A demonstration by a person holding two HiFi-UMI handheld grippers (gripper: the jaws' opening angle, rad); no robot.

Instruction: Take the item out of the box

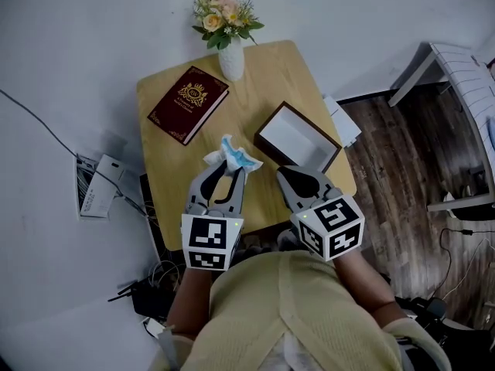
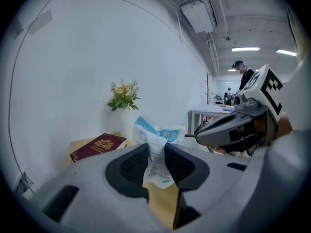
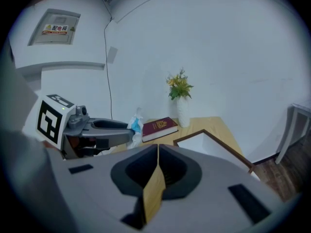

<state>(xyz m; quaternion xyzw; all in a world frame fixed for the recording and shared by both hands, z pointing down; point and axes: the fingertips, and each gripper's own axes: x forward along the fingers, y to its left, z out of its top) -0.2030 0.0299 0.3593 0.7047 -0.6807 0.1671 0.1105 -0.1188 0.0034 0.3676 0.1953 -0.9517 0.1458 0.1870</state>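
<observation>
My left gripper [image 2: 156, 153] jaws pinch the crumpled packet [image 2: 154, 132] over the desk [image 1: 263, 83], outside the box [image 1: 298, 139]. It's a soft wrapper, so it could slip. On my right gripper [image 3: 156, 150], jaws together, empty.

Pale wood counter [image 1: 271, 76] showing a smooth matt grain, maroon book [image 1: 188, 104] at 10 o'clock wearing a leather-look cover with gilt stamping, white vase [image 1: 231, 62] at 12 o'clock looking smooth ceramic, thin packet [image 1: 232, 156] crinkling in the ribbed matt jaws of the left gripper [image 1: 230, 170].

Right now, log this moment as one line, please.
left gripper: shut on white-and-blue packet, outside box | right gripper: shut, empty | box: open, looks empty | task: item out
</observation>
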